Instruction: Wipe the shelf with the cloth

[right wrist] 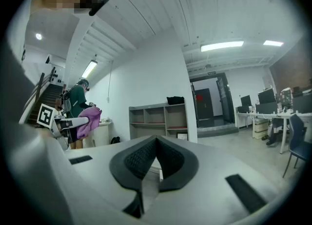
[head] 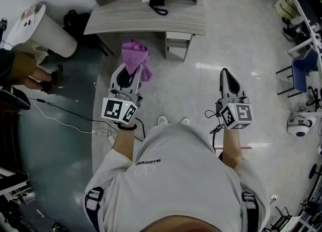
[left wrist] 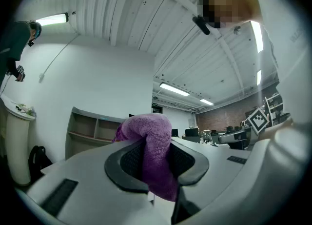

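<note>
cloth (head: 135, 55): purple, bunched, pinched in left tongs (head: 133, 71) | shelf (right wrist: 165, 119): grey, upright

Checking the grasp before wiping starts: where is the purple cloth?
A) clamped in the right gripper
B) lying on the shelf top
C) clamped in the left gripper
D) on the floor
C: the purple cloth is pinched between the jaws of the left gripper; the right gripper is shut on nothing.

Fuzzy purple cloth (head: 135, 54), wood-grain shelf (head: 126, 19) — matt, glossy floor (head: 201, 82)
</note>
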Motion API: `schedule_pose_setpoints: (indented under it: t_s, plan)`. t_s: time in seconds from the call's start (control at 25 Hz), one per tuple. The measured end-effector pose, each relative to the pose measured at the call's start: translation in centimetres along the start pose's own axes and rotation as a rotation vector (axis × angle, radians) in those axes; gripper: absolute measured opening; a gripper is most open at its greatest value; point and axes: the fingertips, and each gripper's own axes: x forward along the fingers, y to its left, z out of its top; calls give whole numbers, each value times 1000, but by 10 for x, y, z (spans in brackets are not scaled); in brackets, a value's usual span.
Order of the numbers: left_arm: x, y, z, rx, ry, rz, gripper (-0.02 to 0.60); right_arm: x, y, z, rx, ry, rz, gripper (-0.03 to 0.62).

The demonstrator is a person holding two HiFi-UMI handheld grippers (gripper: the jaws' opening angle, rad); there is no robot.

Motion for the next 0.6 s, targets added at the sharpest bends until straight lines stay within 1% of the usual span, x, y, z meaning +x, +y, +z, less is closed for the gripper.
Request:
schedule_pose_setpoints:
  t_s: [0.16,0.36,0.6]
  plan:
    - [-3,3,-1,0,2,-1,100,0,1,-3,7,1,-13,-3]
    - [-9,16,0,-1,5,-4,100,4,6,0,29,-24,-28,-2]
    - [-20,32,-11,-7,33,-37,100,12,21,-5,35,-18,-59,-2]
